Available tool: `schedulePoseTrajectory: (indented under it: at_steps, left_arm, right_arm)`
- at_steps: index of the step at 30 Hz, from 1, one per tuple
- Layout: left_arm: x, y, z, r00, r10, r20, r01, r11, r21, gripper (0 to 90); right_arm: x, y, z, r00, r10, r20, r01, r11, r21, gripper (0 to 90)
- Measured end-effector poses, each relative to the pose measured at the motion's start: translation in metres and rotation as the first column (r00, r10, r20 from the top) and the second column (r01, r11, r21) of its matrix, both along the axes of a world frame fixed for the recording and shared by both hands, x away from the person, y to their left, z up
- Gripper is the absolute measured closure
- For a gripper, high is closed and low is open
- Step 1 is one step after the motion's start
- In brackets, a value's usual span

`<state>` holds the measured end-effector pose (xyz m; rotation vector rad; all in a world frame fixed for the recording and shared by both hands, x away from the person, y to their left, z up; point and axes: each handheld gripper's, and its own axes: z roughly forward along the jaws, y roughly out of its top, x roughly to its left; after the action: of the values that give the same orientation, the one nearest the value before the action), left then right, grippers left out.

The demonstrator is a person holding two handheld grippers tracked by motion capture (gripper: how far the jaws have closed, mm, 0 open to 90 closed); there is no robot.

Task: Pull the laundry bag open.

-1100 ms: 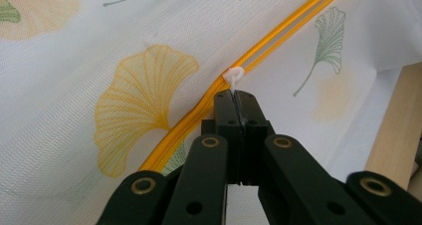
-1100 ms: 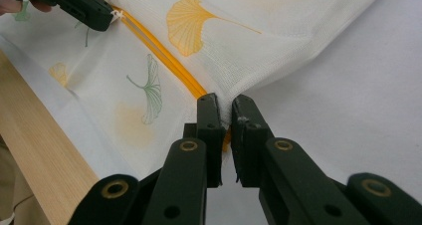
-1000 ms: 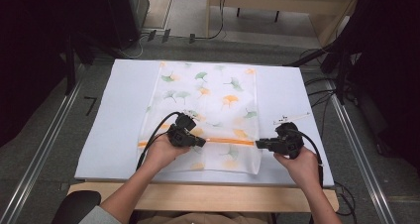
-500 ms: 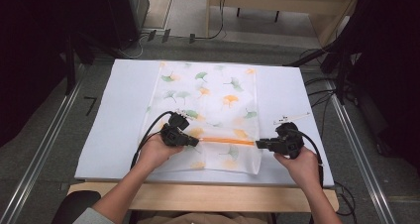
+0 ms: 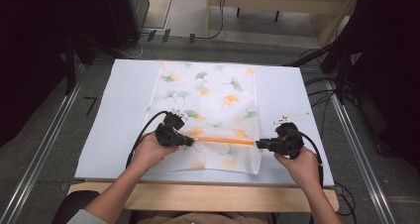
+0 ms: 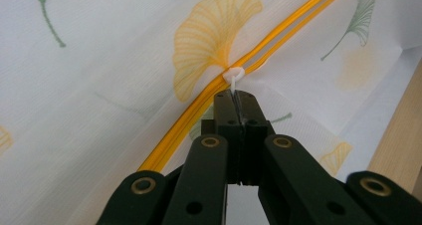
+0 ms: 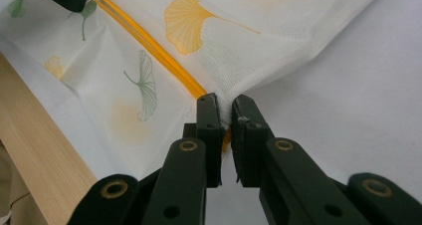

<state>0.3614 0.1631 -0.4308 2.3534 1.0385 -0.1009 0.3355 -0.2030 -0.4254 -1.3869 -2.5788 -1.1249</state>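
zip: part run, much left | my left hand-held gripper [image 6: 238, 101] pinches zip pull [image 6: 233, 76] | my right hand-held gripper [image 7: 225, 107] clamps bag [image 5: 213, 105] edge, desk's [image 5: 124, 85] near edge

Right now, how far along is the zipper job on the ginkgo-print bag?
Done: both grips are set, the left gripper shut on the white zipper pull, the right gripper pinching the bag at the end of the orange zipper. In hand: the pull sits partway along the zipper. Left: the stretch running back under the left gripper's jaws.
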Motion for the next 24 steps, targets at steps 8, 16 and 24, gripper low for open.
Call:
schedulePoseTrajectory:
  at_steps: [8, 16, 24]
  left_arm:
    - [0.0006, 0.0054, -0.0006, 0.9998, 0.022, 0.003, -0.022, 0.9997, -0.013, 90.0]
    - [0.0006, 0.0068, 0.0001, 0.9997, 0.025, 0.0, -0.025, 0.9992, -0.032, 90.0]
    - [0.0013, 0.0074, -0.0018, 0.9996, 0.024, -0.013, -0.024, 0.9992, -0.031, 90.0]
  right_arm:
    - [0.0003, 0.0007, -0.0001, 1.0, 0.004, 0.004, -0.004, 1.0, -0.003, 85.5]
    - [0.0007, -0.0003, -0.0007, 1.0, 0.001, -0.003, -0.001, 1.0, 0.0, 85.5]
    - [0.001, -0.0007, -0.0011, 1.0, 0.006, -0.006, -0.006, 1.0, 0.001, 85.4]
